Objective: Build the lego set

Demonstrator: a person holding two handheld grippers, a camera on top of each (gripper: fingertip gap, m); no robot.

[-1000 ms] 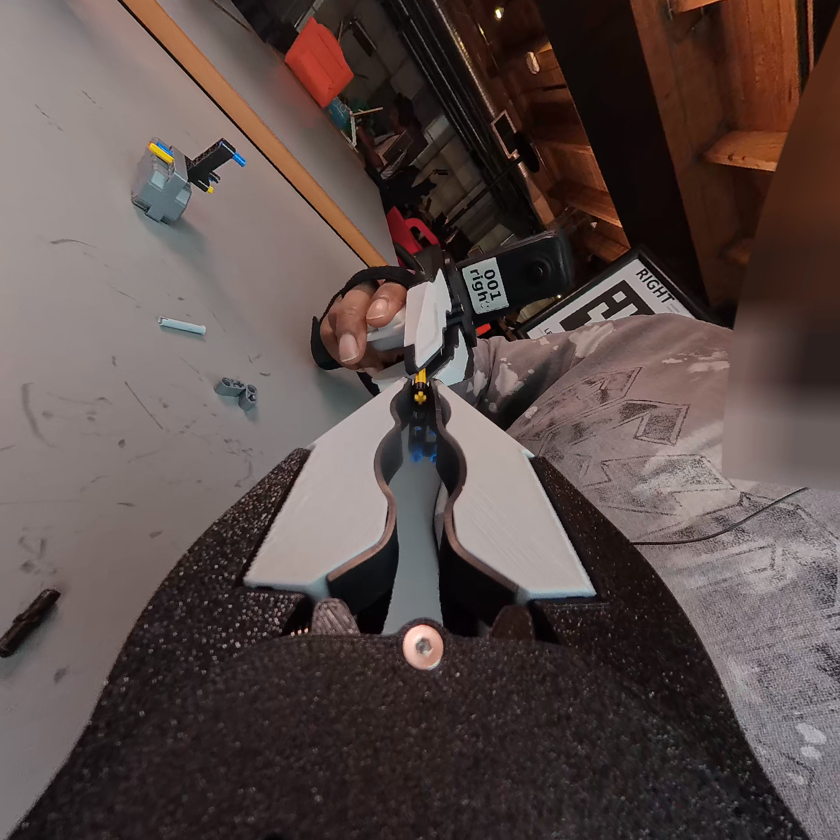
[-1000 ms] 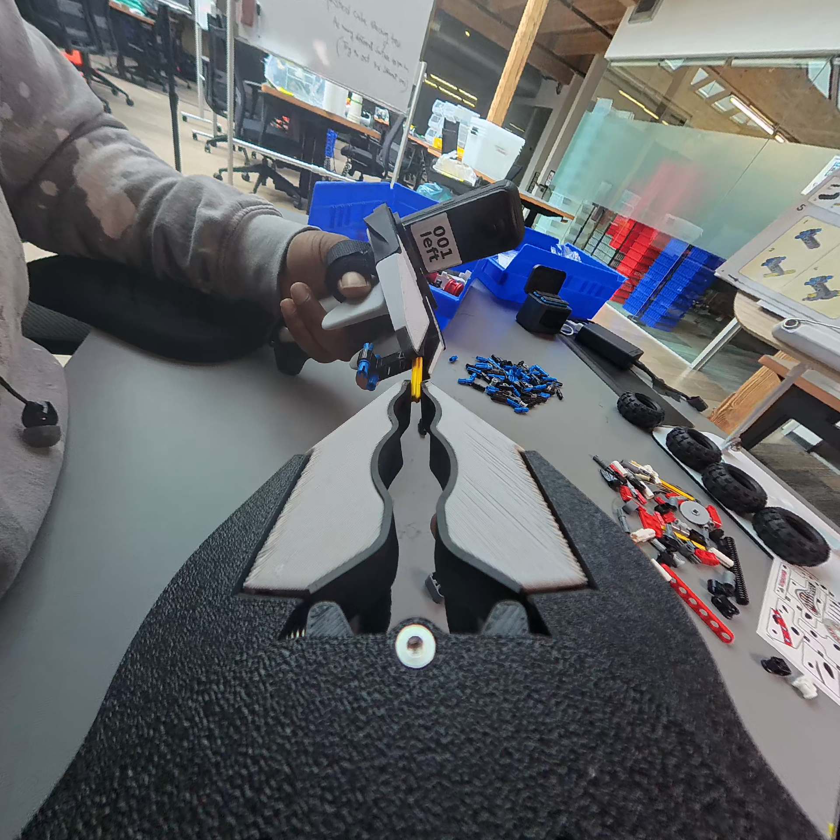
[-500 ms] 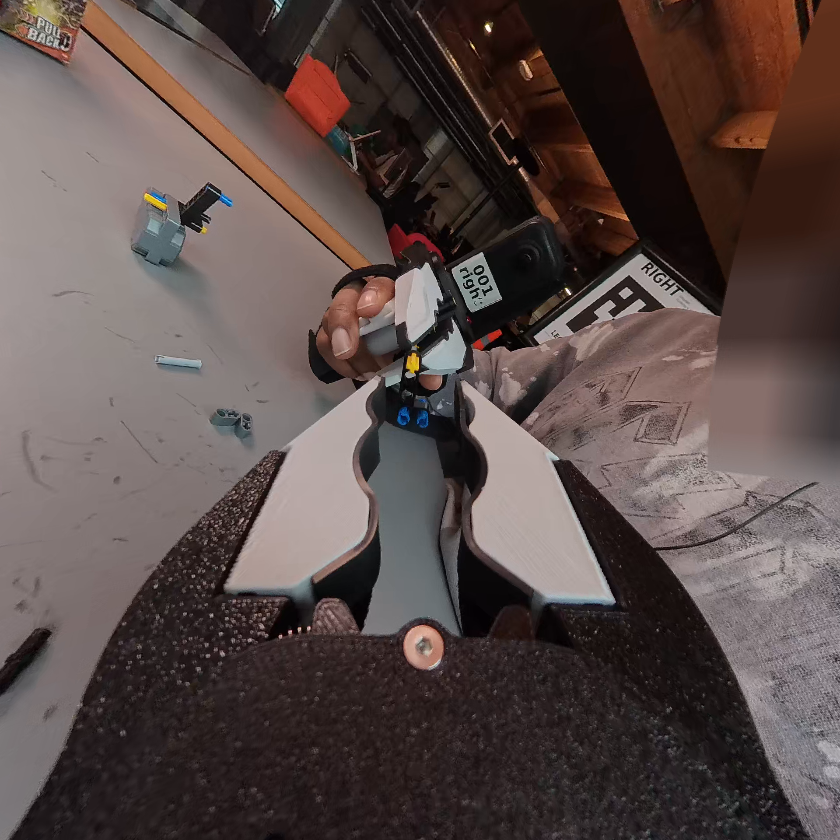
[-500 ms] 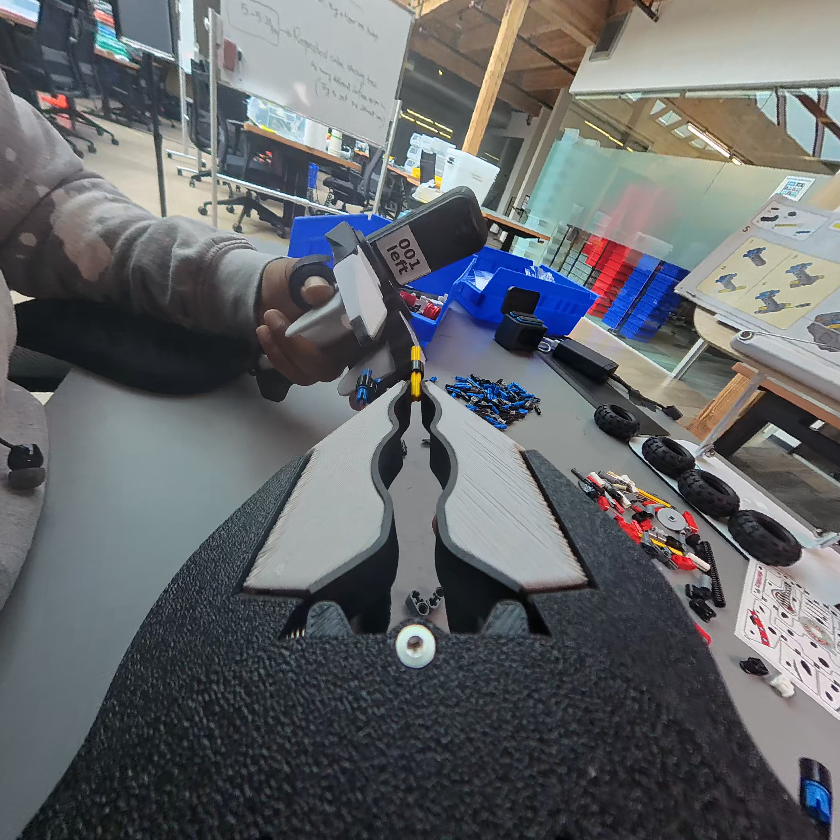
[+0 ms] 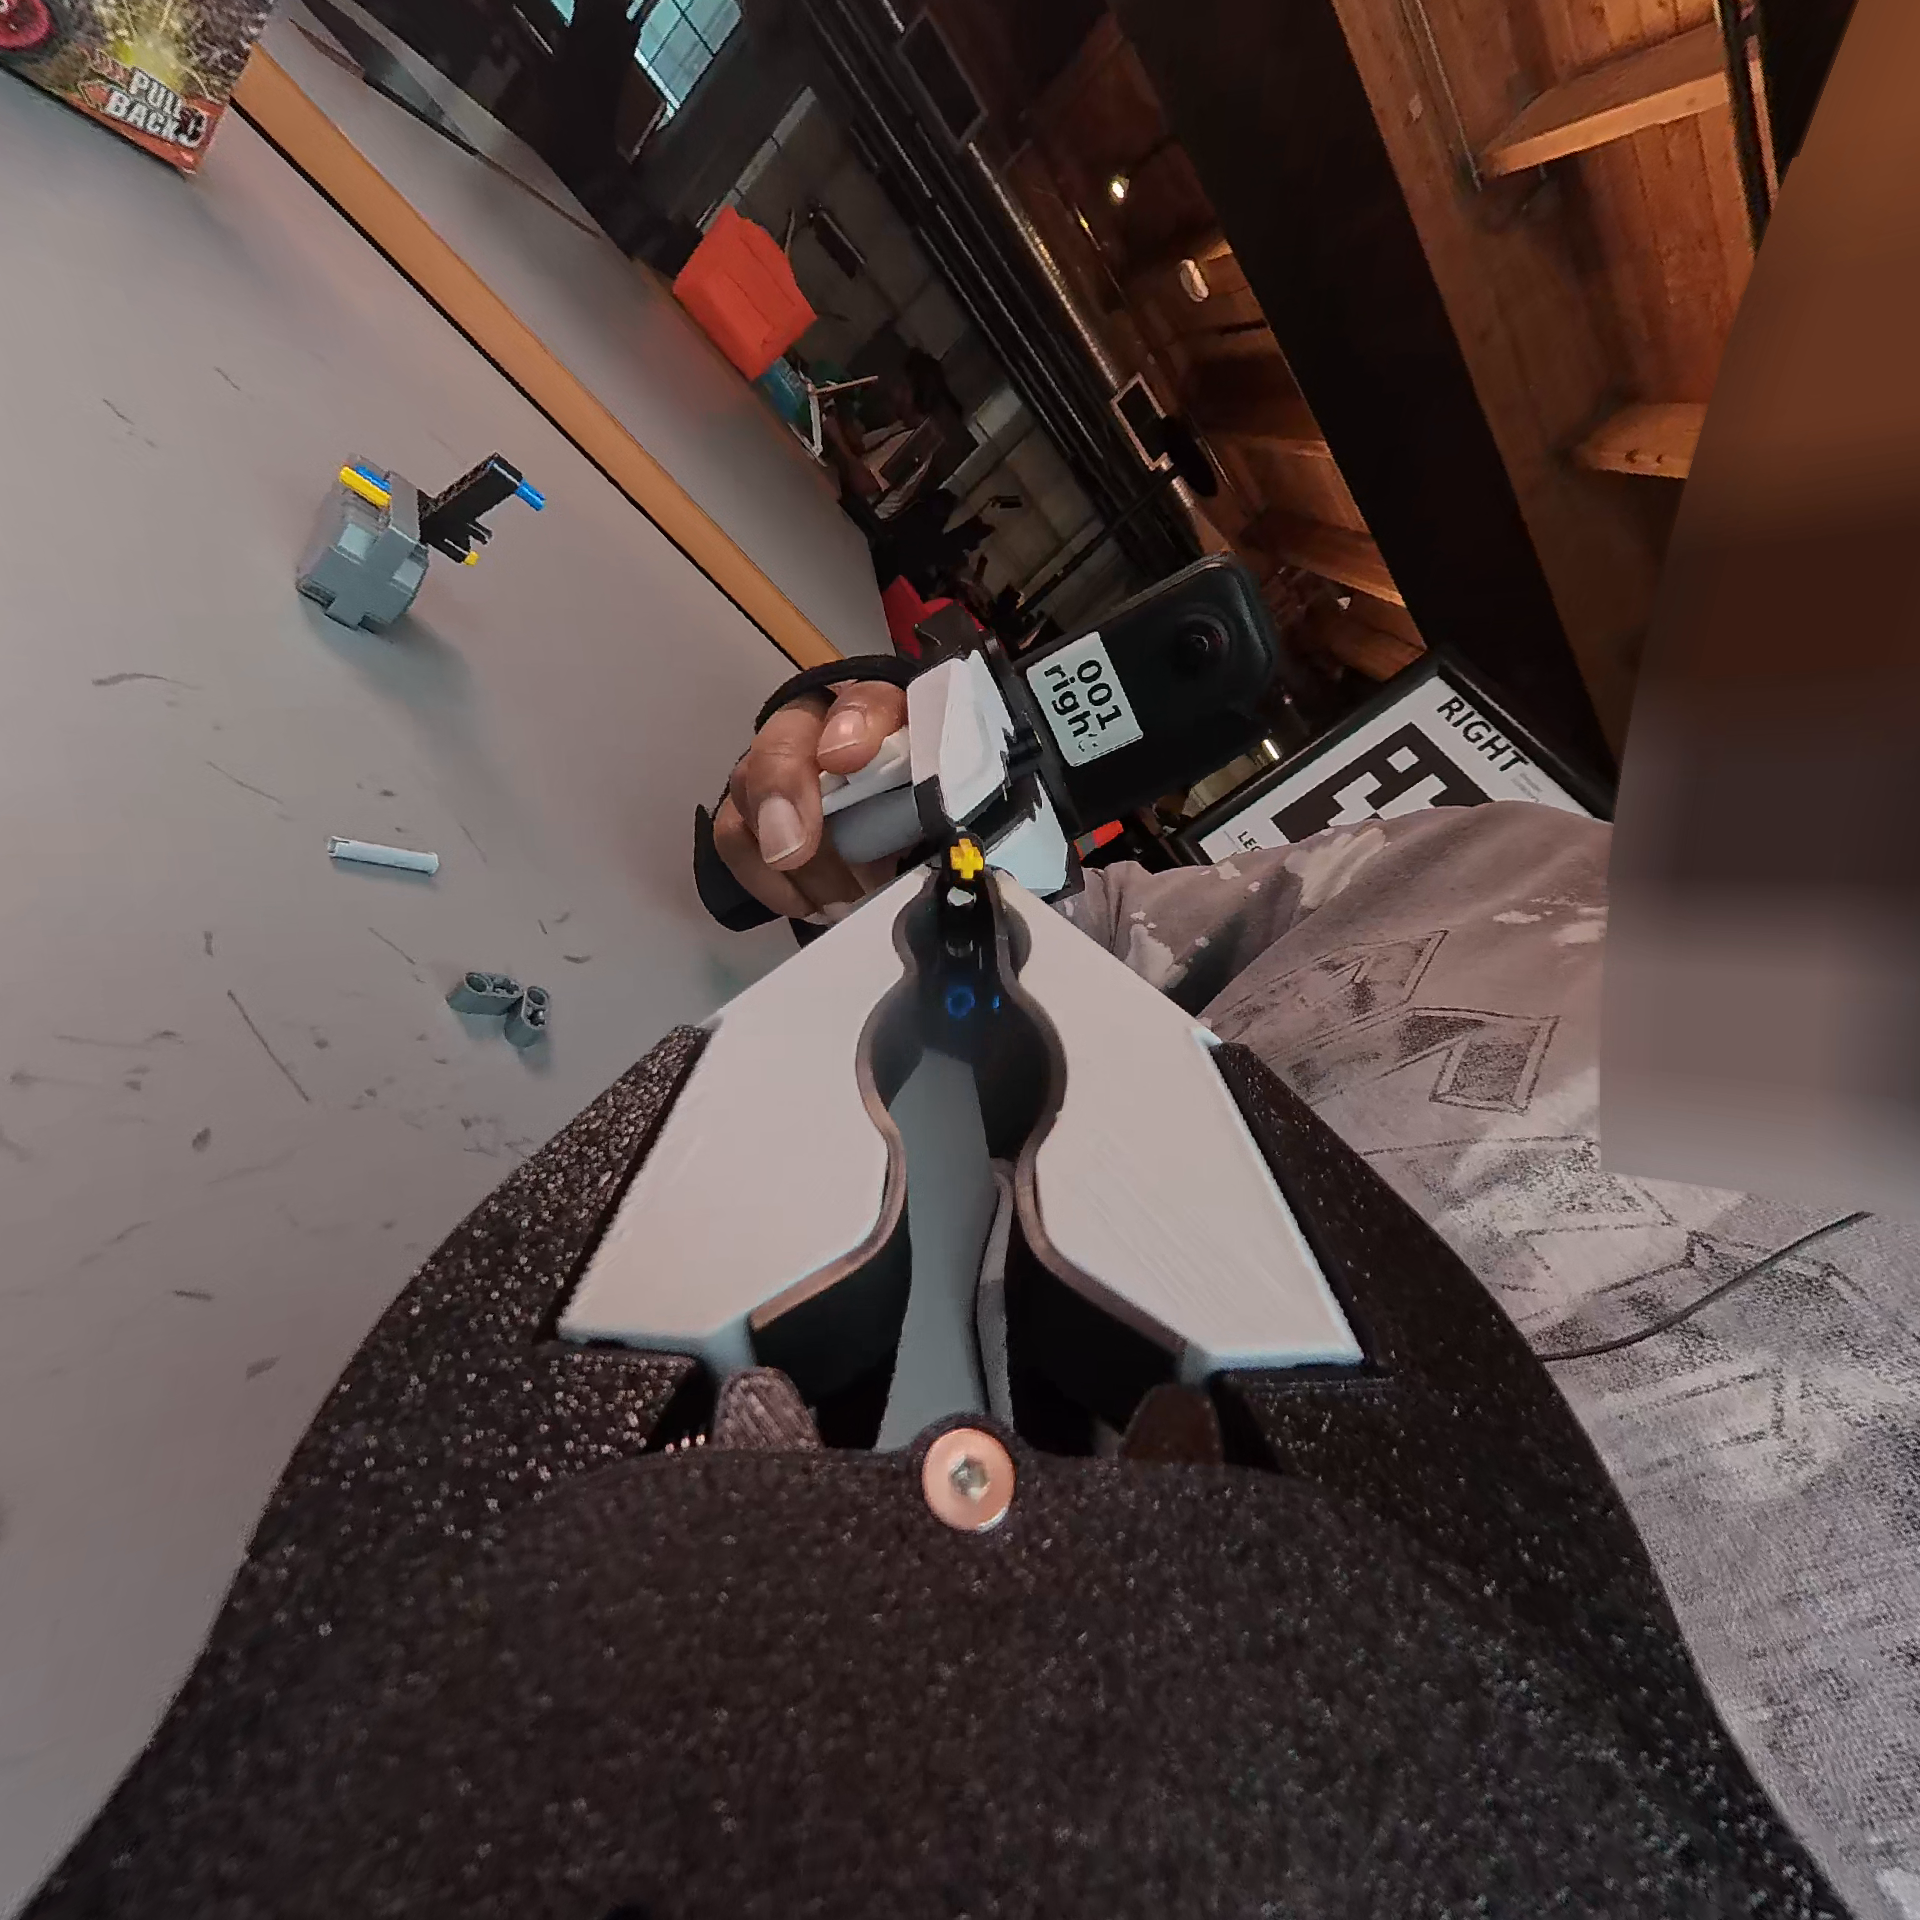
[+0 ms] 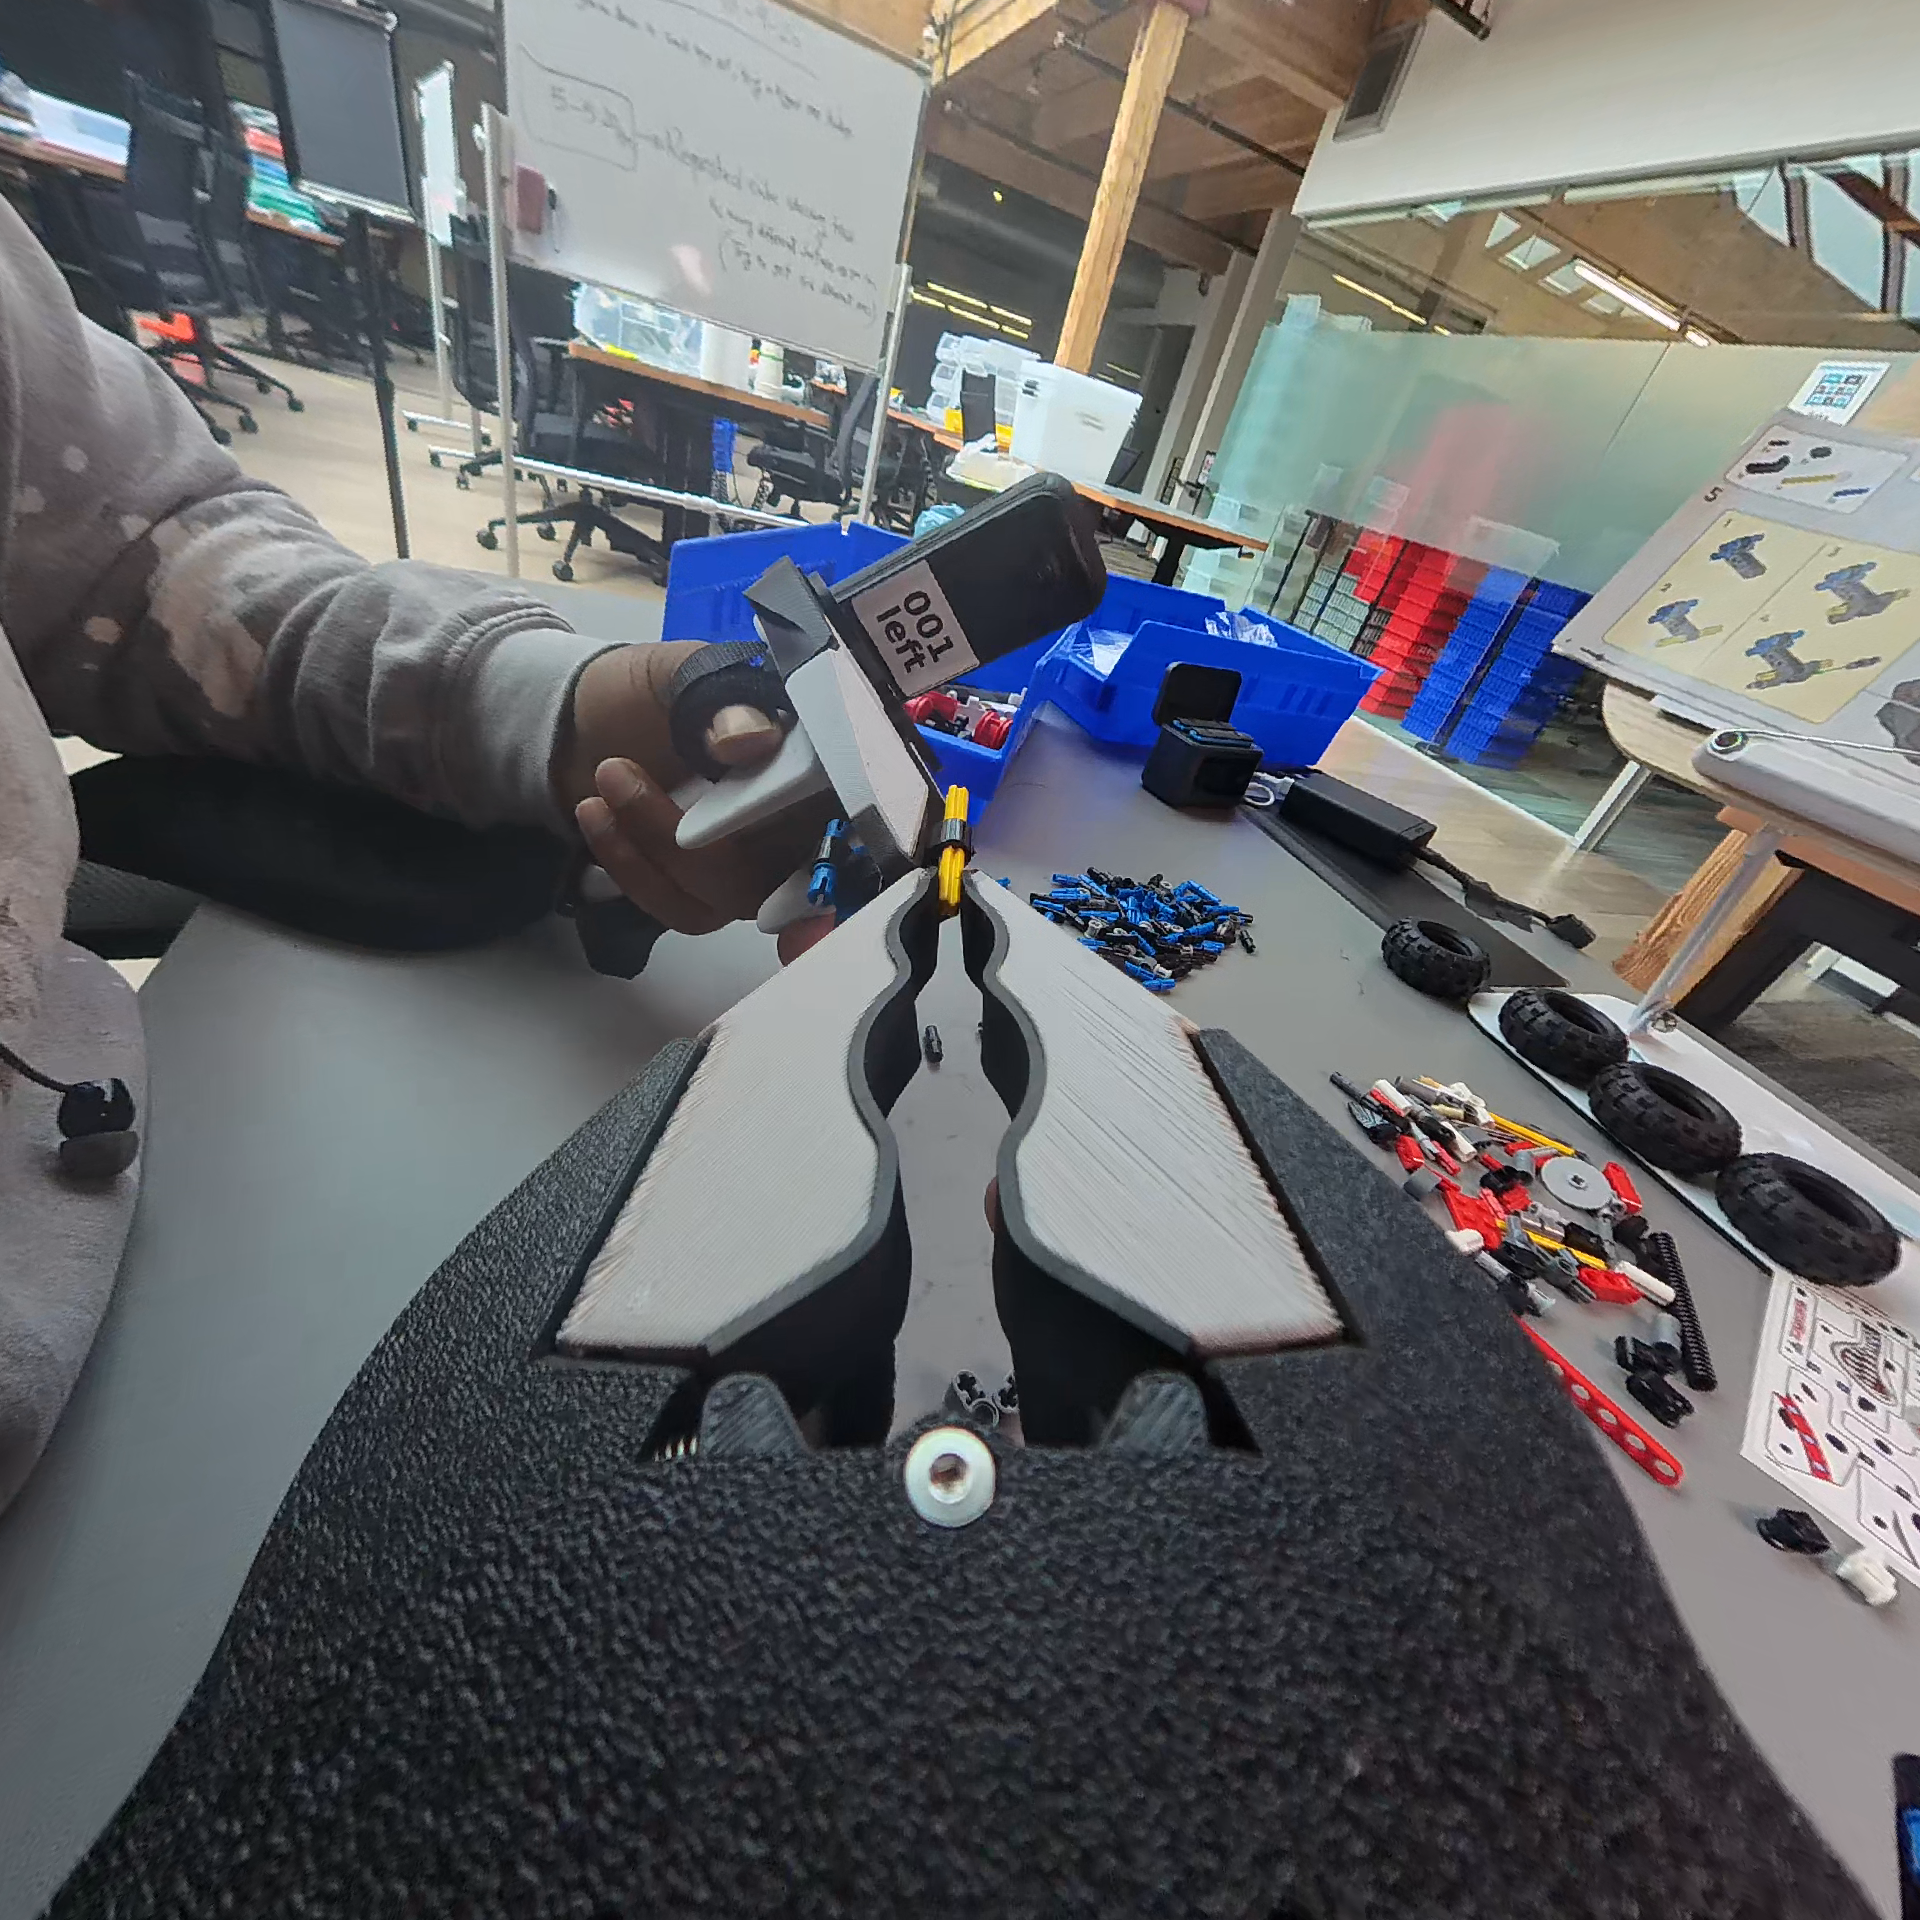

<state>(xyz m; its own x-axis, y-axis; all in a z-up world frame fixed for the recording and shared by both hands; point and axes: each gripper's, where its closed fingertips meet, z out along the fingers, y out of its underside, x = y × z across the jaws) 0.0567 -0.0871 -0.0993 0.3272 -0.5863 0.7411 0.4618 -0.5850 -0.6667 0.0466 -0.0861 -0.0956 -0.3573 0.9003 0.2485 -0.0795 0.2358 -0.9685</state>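
The two grippers meet tip to tip above the grey table [image 6: 436, 1122]. The right gripper [image 6: 948, 896] has its fingers pinched together on the lower end of a yellow axle [image 6: 951, 847], which stands nearly upright. The left gripper [image 5: 964, 902] is clamped on a small black piece with blue pins [image 5: 958, 1000], and the yellow axle's cross-shaped end [image 5: 965, 858] shows right at its tips, so the axle runs through the piece it holds. From the right wrist view the left gripper [image 6: 902, 844] comes in from the left, tilted, with the blue pins [image 6: 826, 862] sticking out beside its fingers and a hand [image 6: 665, 800] wrapped around its handle, a grey sleeve [image 6: 312, 665] behind. On the table just past the tips lies a heap of blue and black pins [image 6: 1143, 920]; to the right are four black tyres [image 6: 1662, 1117], a scatter of red, yellow and grey parts [image 6: 1527, 1195], a red beam [image 6: 1600, 1403] and a sheet of stickers [image 6: 1849, 1392]. Blue bins [image 6: 1195, 665] sit at the far edge, and an instruction booklet [image 6: 1766, 582] stands propped at the right. In the left wrist view, a half-built grey block [image 5: 374, 551], a pale grey tube [image 5: 382, 856] and a small grey connector [image 5: 501, 1000] lie well apart on the table.
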